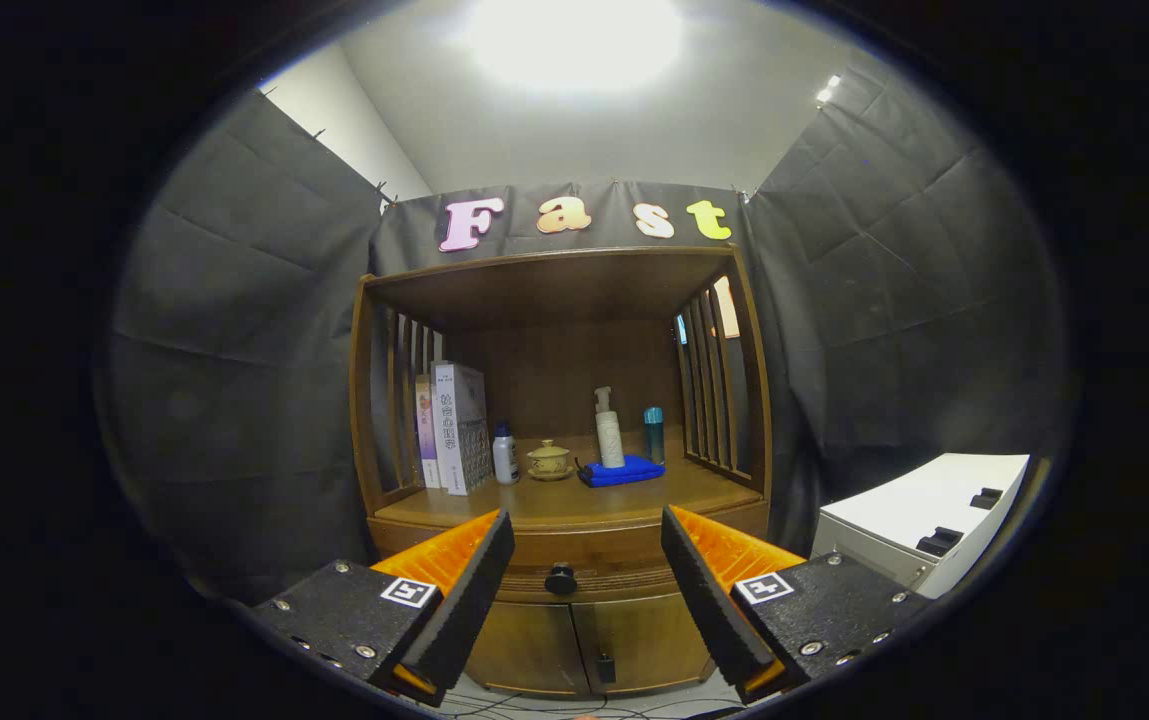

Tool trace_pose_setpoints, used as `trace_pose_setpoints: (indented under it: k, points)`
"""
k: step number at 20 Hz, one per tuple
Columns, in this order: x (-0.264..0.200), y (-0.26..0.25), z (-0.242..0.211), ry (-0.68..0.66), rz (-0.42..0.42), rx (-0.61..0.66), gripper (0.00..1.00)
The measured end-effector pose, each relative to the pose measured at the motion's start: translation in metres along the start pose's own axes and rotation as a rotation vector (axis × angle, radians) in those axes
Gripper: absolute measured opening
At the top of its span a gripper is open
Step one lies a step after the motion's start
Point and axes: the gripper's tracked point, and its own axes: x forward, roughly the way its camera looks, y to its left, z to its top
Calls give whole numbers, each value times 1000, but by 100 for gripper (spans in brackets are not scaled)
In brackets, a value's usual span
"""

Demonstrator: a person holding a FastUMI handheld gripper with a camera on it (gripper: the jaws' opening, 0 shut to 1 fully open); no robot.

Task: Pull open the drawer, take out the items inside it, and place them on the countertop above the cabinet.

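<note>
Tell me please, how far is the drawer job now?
Nothing looks done yet: the drawer is closed, its knob untouched. In hand: the tool is open, its fingers either side of the knob and short of it. Left: grip the knob, pull the drawer open, and move its contents, hidden for now, onto the countertop, beside the bottles and the blue cloth.

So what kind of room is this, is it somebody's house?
Probably not a real house: it looks like a small booth set up like a home corner. Black cloth walls hang around one wooden cabinet with books and a teacup. The open gripper faces its drawer knob.
</note>
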Motion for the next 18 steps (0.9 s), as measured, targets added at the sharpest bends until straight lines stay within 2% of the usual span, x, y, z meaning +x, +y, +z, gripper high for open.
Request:
trace_pose_setpoints:
  k: [18]
  points:
    - [12,5,-7,8,20,0,93]
